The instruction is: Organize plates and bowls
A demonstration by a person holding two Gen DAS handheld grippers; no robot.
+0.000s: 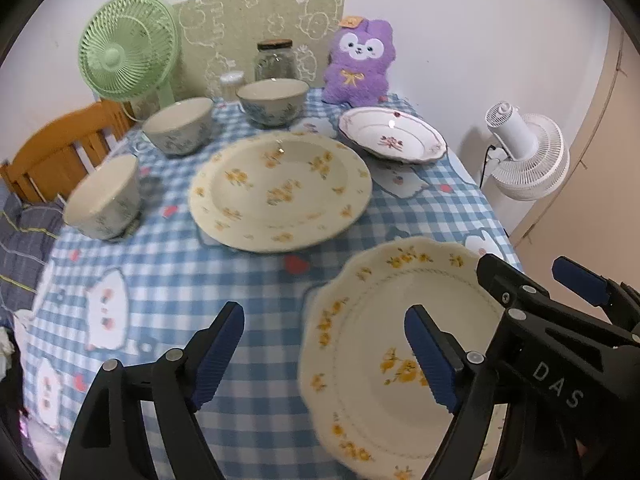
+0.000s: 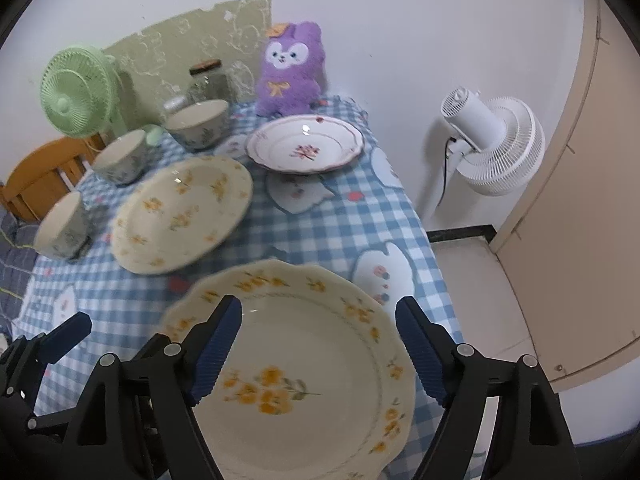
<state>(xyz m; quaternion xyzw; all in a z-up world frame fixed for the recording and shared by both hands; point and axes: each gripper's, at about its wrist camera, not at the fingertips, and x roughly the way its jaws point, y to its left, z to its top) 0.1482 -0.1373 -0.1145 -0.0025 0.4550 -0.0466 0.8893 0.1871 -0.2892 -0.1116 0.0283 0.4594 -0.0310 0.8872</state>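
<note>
A scalloped cream plate with yellow flowers (image 1: 360, 364) (image 2: 304, 384) lies at the near edge of the checked tablecloth (image 1: 168, 280). My left gripper (image 1: 324, 316) hangs open over its left rim, with nothing between the pads. My right gripper (image 2: 320, 306) stands open above the same plate and grips nothing. A round cream flowered plate (image 1: 280, 192) (image 2: 180, 216) sits mid-table. A white plate with a pink flower (image 1: 392, 136) (image 2: 304, 148) is behind it on the right. Three pale bowls (image 1: 104, 200) (image 1: 180, 124) (image 1: 272, 100) line the left and back.
At the back stand a green fan (image 1: 128, 48), a glass jar (image 1: 275, 60) and a purple plush toy (image 1: 360, 68). A wooden chair (image 1: 60, 148) is on the left. A white floor fan (image 2: 492, 144) and a beige door (image 2: 592, 200) lie past the table's right edge.
</note>
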